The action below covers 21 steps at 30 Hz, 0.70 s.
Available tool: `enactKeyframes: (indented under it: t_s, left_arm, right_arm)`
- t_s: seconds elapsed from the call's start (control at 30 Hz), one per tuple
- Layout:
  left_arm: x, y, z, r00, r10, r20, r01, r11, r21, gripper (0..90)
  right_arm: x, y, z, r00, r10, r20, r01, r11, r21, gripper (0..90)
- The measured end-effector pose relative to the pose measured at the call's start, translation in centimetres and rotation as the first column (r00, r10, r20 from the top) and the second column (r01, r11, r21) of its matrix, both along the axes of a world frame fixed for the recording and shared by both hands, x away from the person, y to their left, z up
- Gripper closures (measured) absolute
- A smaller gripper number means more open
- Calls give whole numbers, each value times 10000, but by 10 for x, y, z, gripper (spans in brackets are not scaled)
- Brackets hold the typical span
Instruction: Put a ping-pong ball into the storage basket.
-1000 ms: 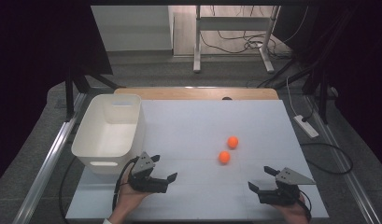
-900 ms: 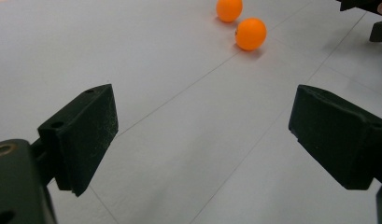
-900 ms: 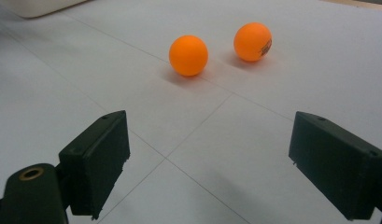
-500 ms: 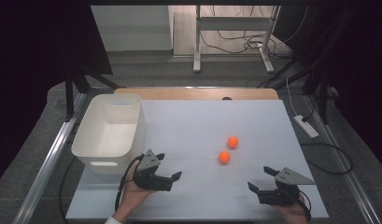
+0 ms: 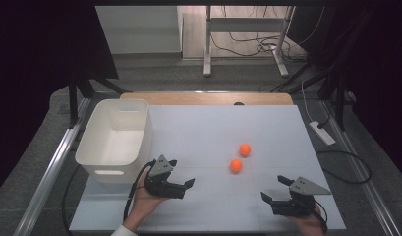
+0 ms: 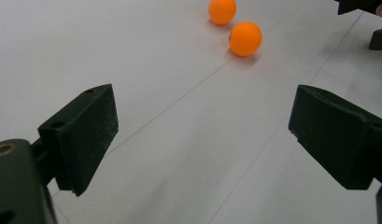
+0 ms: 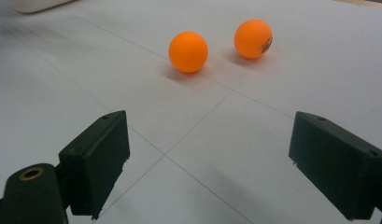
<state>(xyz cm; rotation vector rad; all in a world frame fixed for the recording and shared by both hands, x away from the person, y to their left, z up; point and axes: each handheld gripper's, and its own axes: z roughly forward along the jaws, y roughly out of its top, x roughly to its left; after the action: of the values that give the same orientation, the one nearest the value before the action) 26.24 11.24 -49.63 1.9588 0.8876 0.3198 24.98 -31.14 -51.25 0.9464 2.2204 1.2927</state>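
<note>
Two orange balls lie on the white counter ahead of both wide-open grippers.

In the high view the left gripper (image 5: 181, 185) and right gripper (image 5: 276, 192) rest low on the counter (image 5: 198, 132), jaws spread and holding nothing. The nearer ball (image 5: 236, 165) and farther ball (image 5: 245, 149) sit just beside each other, between and beyond the grippers. The right gripper view adds dark print on the farther ball. Left of the left gripper stands a white plastic bin (image 5: 115, 140), its visible inside bare.
</note>
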Motion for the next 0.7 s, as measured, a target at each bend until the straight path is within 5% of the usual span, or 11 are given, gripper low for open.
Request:
enactKeyframes:
  t_s: [0.7]
  left_arm:
    - [10, -12, 0, 9999, -138, -60, 139, 9999, 37, 90]
  right_arm:
    - [0, 0, -1, 10000, -1, -12, 1, 10000, -8, 123]
